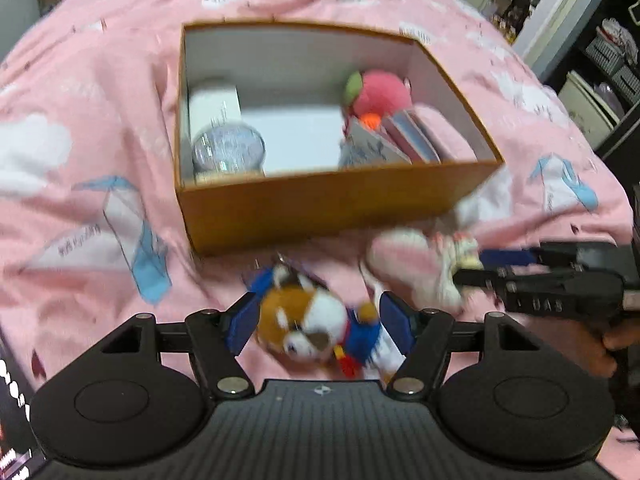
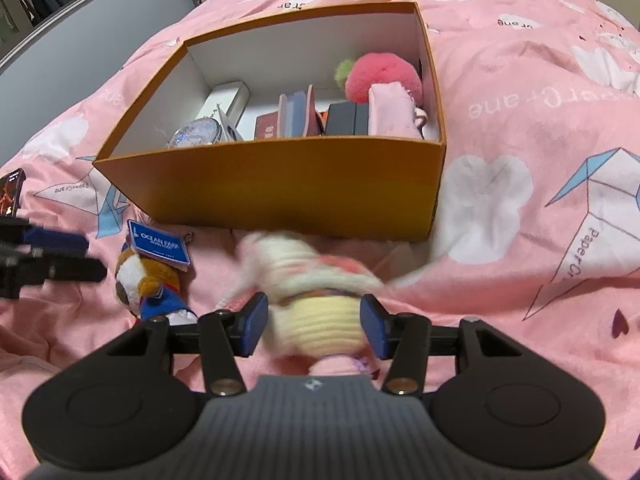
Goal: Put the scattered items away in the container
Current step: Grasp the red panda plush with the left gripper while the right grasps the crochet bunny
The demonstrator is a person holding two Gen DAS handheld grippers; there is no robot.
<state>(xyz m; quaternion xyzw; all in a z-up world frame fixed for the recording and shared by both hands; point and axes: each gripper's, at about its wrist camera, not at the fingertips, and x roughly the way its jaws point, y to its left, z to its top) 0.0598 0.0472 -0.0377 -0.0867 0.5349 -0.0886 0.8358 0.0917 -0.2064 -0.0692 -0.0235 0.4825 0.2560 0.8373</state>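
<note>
Left gripper [image 1: 318, 316] brackets the fox plush [image 1: 308, 324], unclamped; right gripper [image 2: 316, 322] clasps the pink plush [image 2: 312, 280]. Orange box [image 2: 280, 192] stands just beyond both.

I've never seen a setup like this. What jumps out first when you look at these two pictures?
An open orange box sits on a pink paper-crane bedspread, already holding a fluffy pink ball and small books. In front of it lie two plush toys: a brown-and-white one in blue clothes between the fingers of the left claw, and a blurred pink-and-cream one between those of the right claw.
</note>
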